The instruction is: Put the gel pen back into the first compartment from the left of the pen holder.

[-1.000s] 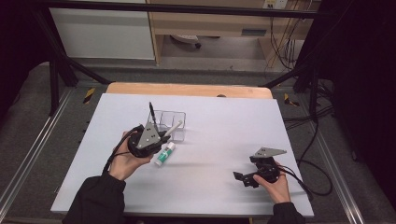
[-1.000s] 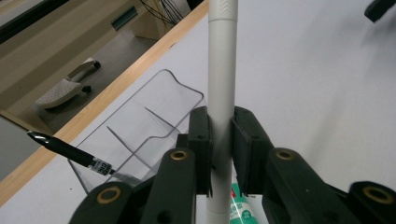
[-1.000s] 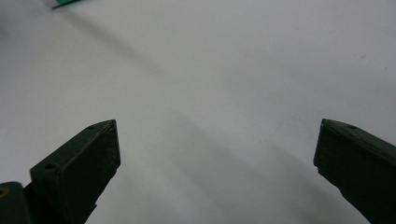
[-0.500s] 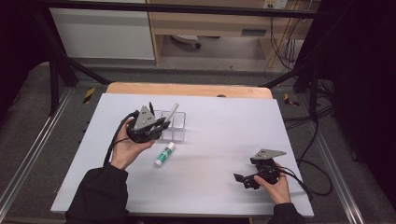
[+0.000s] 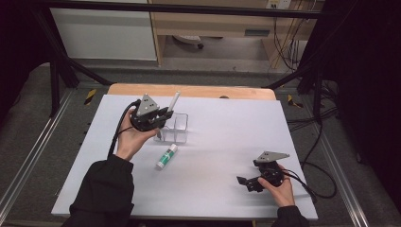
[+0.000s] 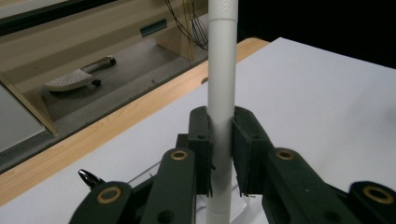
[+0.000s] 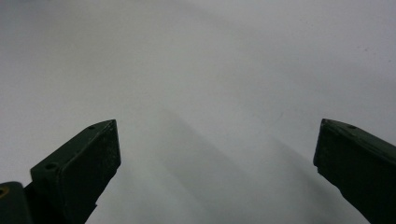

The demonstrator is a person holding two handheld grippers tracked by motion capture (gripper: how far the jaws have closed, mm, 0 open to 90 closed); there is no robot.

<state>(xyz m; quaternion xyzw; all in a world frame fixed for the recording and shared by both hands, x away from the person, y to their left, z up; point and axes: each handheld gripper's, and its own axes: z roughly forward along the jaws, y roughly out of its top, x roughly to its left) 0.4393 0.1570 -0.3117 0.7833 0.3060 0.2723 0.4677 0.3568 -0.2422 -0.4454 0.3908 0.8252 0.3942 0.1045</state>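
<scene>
The left gripper (image 5: 163,113) clamps a white pen (image 6: 220,84) above the clear organizer (image 5: 178,126); it is not yet dropped in. A green-capped tube (image 5: 166,156) remains on the table (image 5: 227,123). The right gripper (image 5: 246,182) rests wide open.

Lab or recording workspace, not a home. White-topped bench (image 5: 227,142) with a wooden edge, boxed in by a black metal frame (image 5: 61,66). Loose cables (image 5: 283,42) hang by a light wood cabinet (image 5: 213,23) behind. Grey carpet floor, yellow-black hazard tape (image 5: 90,96), a chair base (image 5: 189,41) underneath.
</scene>
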